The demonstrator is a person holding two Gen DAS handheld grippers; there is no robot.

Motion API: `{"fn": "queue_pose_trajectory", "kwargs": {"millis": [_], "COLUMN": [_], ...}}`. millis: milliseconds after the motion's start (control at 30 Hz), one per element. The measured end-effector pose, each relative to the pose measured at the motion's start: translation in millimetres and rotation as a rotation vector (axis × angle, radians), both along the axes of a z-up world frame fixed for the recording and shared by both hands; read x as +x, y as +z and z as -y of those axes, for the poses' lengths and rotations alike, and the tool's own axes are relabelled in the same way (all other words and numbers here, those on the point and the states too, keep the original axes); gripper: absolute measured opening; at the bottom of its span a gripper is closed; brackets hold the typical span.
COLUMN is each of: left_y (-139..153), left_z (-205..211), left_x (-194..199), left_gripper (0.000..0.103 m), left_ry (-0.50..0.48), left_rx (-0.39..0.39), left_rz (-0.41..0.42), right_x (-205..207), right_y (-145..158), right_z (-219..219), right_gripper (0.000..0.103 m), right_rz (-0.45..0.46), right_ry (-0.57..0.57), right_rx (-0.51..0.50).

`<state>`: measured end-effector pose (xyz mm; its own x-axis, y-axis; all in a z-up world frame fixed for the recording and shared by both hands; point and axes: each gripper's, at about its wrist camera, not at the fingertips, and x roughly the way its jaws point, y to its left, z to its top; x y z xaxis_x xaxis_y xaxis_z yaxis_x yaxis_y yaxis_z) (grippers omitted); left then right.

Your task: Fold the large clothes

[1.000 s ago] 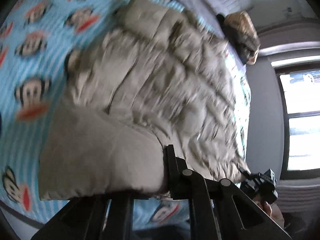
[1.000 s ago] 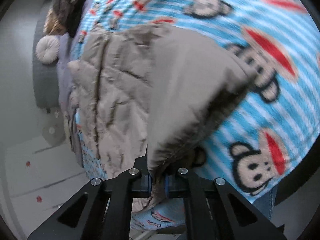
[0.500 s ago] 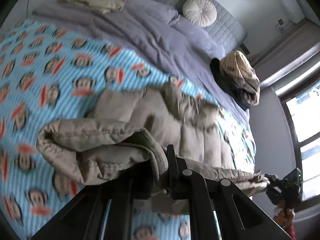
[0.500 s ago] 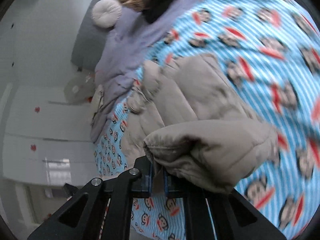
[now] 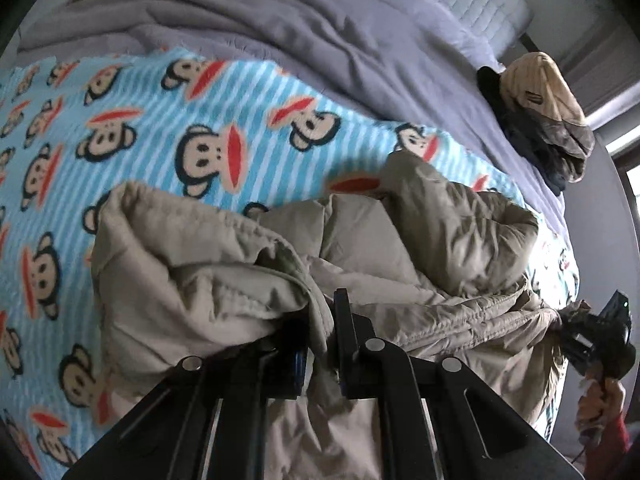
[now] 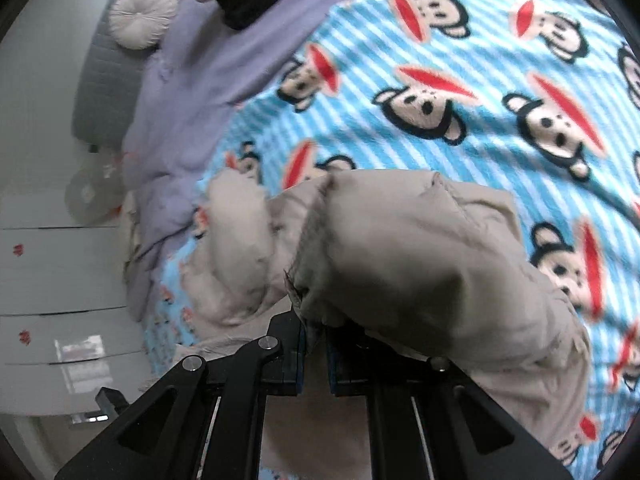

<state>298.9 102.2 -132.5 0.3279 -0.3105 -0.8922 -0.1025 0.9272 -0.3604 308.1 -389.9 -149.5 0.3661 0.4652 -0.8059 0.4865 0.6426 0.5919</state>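
We see our left gripper (image 5: pixel 320 336) and right gripper (image 6: pixel 314 344) each clamped on an edge of the beige quilted jacket (image 5: pixel 420 240), puffy and creased, bunched in folds over the blue monkey-print blanket (image 5: pixel 160 128) on the bed.

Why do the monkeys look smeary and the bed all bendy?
Right wrist view: the monkey blanket is streaked by motion blur, the puffy jacket soft. Left wrist view: sharper; the fisheye lens curves the bed, and window glare whitens the right edge.
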Motion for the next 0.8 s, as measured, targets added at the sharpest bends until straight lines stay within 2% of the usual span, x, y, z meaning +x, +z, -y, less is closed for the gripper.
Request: {"fn": "queue_pose_trajectory", "kwargs": {"millis": [100,167,233,267,367,433,467,533,567,600,633,733,800], "left_y": [0.7,10.0,26.0,35.8,56.1,62.7,63.9,61.5,57.5,53.7,47.8,29.7,12.0], "left_z": [1.8,1.2,-2.3,-5.6,-14.6,-19.1,-19.9,-19.4,-17.9,-17.0,-18.7,-38.9,-60.8], "left_x": [0.0,-5.9,-13.8,-18.4,-27.1,-29.2,-28.9,-27.7,-26.4,-25.1,-22.8,-12.0,-1.0], "left_gripper": [0.015,0.032,0.085,0.093,0.094,0.094,0.094,0.093,0.088,0.084,0.084,0.084,0.084], "left_ry": [-0.016,-0.029,-0.027,-0.022,-0.021,-0.015,-0.019,-0.036,-0.049,-0.055,-0.056,-0.001,0.06], "left_rx": [0.011,0.038,0.085,0.108,0.12,0.128,0.132,0.143,0.164,0.186,0.205,0.231,0.192], "left_rz": [-0.003,0.01,0.052,0.088,0.14,0.157,0.164,0.17,0.165,0.155,0.142,0.107,0.049], "right_x": [2.8,2.4,2.2,1.9,0.2,-4.0,-6.4,-12.9,-16.9,-19.1,-22.2,-30.6,-33.4], "right_y": [-12.4,-10.8,-4.5,-0.6,16.0,30.7,38.3,53.9,59.9,62.4,63.3,60.7,58.5], "right_z": [0.0,-0.2,-0.1,0.0,-1.7,-3.4,-5.1,-11.4,-15.7,-17.5,-16.6,1.8,18.2], "right_gripper": [0.009,0.01,0.013,0.014,0.021,0.049,0.069,0.069,0.066,0.062,0.062,0.062,0.063], "right_rz": [-0.012,-0.007,0.002,0.007,0.034,0.079,0.106,0.158,0.17,0.169,0.159,0.123,0.104], "right_ry": [-0.02,-0.015,0.0,0.009,0.041,0.055,0.065,0.104,0.135,0.151,0.16,0.142,0.105], "right_rx": [0.011,0.01,-0.001,-0.009,-0.034,-0.045,-0.059,-0.113,-0.158,-0.205,-0.26,-0.413,-0.498]}}
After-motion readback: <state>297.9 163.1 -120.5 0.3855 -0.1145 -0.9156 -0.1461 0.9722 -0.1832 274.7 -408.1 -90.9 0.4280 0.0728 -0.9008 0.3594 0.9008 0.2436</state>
